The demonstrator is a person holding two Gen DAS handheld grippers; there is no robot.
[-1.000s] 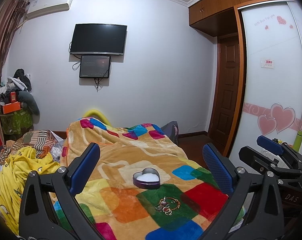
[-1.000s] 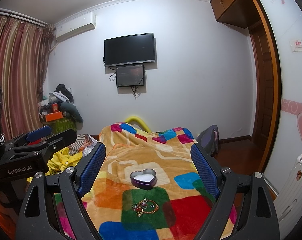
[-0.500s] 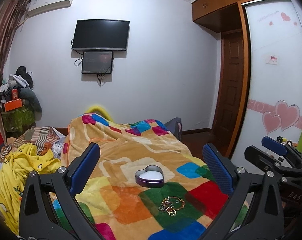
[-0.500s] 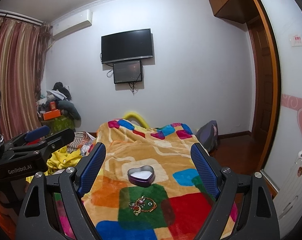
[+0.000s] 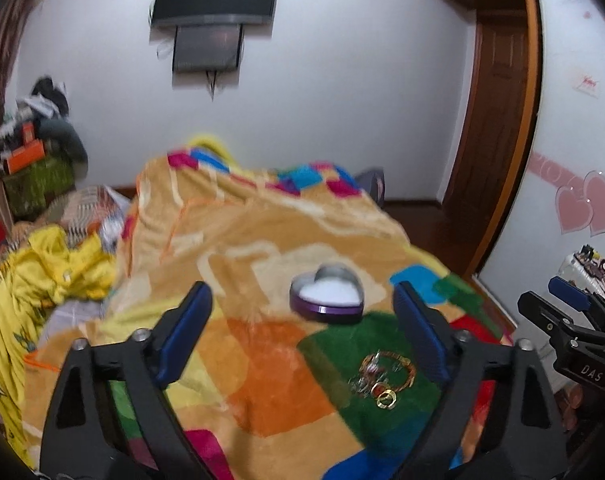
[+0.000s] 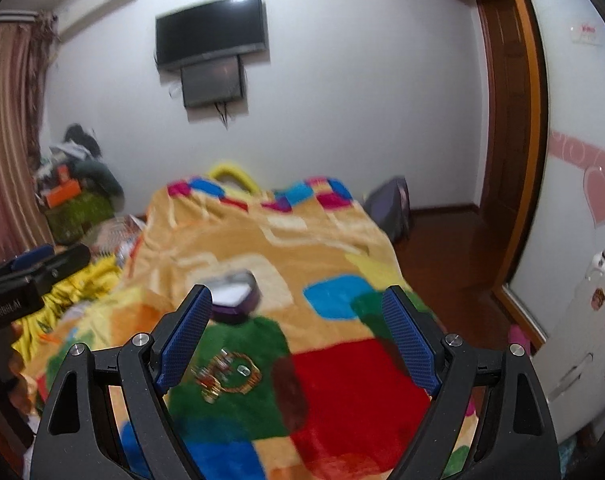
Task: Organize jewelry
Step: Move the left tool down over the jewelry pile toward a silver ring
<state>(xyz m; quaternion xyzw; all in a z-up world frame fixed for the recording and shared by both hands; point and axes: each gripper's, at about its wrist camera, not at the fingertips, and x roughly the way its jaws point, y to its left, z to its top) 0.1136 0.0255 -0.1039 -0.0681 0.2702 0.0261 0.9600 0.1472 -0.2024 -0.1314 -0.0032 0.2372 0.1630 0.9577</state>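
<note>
A purple heart-shaped tin (image 5: 327,296) with a white lining lies open on the patchwork blanket (image 5: 262,368). Just nearer than it, on a green patch, sits a small heap of jewelry (image 5: 384,376): a gold bangle, rings and small pieces. My left gripper (image 5: 302,316) hovers above the blanket, its jaws closing a little with nothing between them. The right gripper (image 6: 296,312) stands open and empty; the tin (image 6: 234,296) shows behind its left finger and the jewelry (image 6: 228,374) lies below, left of centre. Both views are blurred.
The blanket covers a bed that drops off at the right toward a wooden floor (image 6: 454,264) and wardrobe door (image 5: 574,128). Yellow bedding (image 5: 42,280) and piled clothes lie at the left. The right gripper (image 5: 574,320) shows at the left view's right edge.
Both grippers have sunk and tipped downward toward the blanket, so the tin and jewelry appear larger and closer. The left gripper's fingers stand slightly narrower than before.
</note>
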